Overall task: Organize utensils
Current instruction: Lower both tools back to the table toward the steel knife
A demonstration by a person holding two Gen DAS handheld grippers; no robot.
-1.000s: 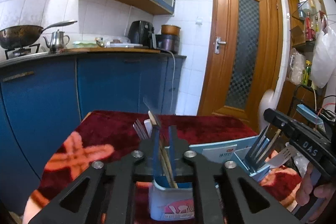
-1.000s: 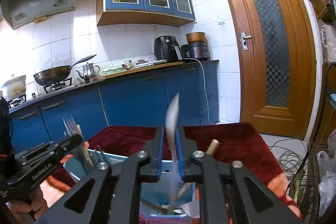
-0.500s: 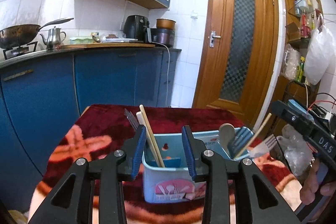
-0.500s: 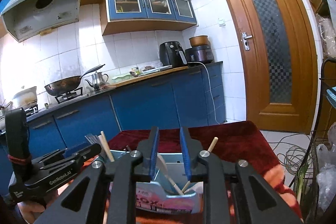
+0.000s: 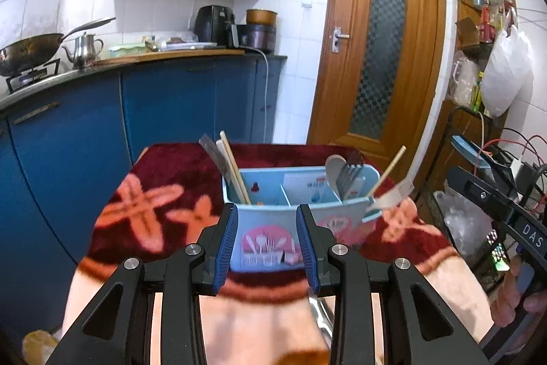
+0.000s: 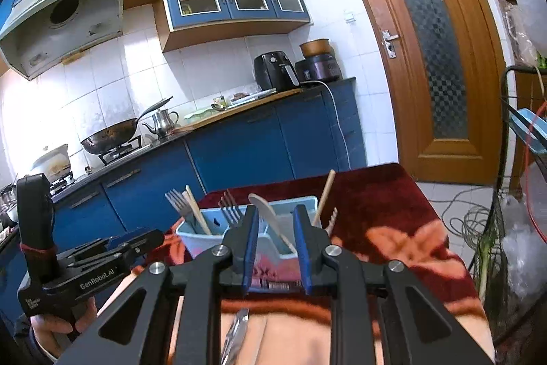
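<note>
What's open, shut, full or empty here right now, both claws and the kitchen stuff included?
Left gripper: open, holding nothing.
Right gripper: open, holding nothing.
Blue utensil caddy: upright on the red cloth, with utensils standing in it.
Wooden door: shut.
Wok: sitting on the stove.

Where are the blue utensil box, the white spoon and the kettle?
utensil box (image 5: 270,228): left wrist view, front wall.
white spoon (image 6: 265,211): right wrist view, its bowl.
kettle (image 5: 84,47): left wrist view, its steel body.
</note>
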